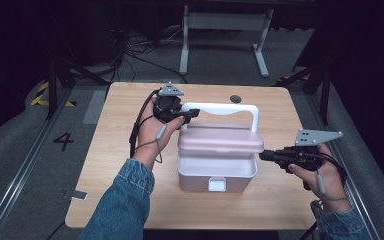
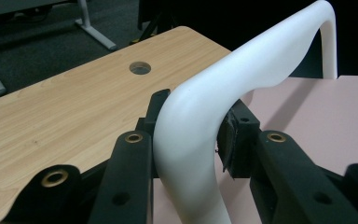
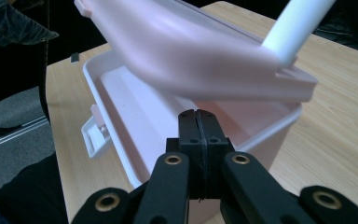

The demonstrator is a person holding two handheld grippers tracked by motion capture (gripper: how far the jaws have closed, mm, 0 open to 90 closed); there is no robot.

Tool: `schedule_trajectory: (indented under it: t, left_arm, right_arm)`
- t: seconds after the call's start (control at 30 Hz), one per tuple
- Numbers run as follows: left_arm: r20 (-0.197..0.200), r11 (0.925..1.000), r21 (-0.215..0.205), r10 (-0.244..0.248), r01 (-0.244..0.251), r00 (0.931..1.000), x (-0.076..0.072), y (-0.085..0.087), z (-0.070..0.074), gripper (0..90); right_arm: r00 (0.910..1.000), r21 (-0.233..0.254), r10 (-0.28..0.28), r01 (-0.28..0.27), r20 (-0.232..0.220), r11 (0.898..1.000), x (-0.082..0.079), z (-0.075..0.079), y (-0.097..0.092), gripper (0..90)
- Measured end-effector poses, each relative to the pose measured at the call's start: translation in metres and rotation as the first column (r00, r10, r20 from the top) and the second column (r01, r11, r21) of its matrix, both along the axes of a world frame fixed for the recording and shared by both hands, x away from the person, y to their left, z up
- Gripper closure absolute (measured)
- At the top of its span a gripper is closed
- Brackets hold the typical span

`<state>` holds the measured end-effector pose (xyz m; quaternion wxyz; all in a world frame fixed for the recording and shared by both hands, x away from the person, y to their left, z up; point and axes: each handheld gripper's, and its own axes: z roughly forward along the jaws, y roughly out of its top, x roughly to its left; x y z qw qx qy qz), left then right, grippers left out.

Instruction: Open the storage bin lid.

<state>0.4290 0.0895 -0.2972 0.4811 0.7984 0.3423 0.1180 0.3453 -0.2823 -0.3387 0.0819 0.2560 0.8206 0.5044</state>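
In the high view, nearest the camera, two denim sleeves point(image 1: 122, 200) come in from the bottom edge. The pink box point(image 1: 216, 172) stands mid-table point(image 1: 110, 165), its long axis running from 9 to 3 o'clock and its white front latch point(image 1: 217, 184) facing 6 o'clock. Its lid point(image 1: 220, 141) is lifted and tilted clear of the base. The left gripper point(image 1: 187, 114), at about 11 o'clock from the box, is clamped on the left bend of the white handle point(image 1: 220, 108). The right gripper point(image 1: 264, 156), at 3 o'clock, has its jaws pressed together just beside the lid's right end.

In the left gripper view, both pads point(image 2: 230, 144) squeeze the handle's curved corner, with the lid's pink top at 3 o'clock.

In the right gripper view, the jaws meet with nothing between them. Beyond them the box's inside looks bare, though the raised lid hides part of it.
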Motion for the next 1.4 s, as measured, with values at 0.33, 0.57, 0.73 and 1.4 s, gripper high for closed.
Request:
schedule_trajectory:
  t: [0.33,0.57,0.73,1.4]
  left_arm:
    - [0.034,0.9995,-0.032,-0.005,0.006,0.9994,-0.009,0.004,0.001,45.8]
    - [0.084,0.9973,-0.052,0.057,-0.052,0.9948,-0.024,0.025,0.013,36.3]
    - [0.104,0.9952,-0.052,0.088,-0.083,0.9907,-0.037,0.041,0.018,35.2]
    - [0.100,0.9931,0.057,0.096,-0.102,0.9903,-0.060,0.060,-0.008,33.2]
  right_arm:
    - [1.0000,0.023,0.007,-0.007,-0.004,1.000,0.008,0.002,0.004,90.0]
    - [0.9998,0.041,0.008,-0.009,0.017,0.999,0.012,0.007,0.006,90.0]
    - [0.9990,0.060,0.009,-0.012,0.044,0.998,0.015,0.012,0.008,90.0]
    - [0.9926,0.155,-0.028,0.009,0.118,0.988,0.036,0.031,0.010,90.0]
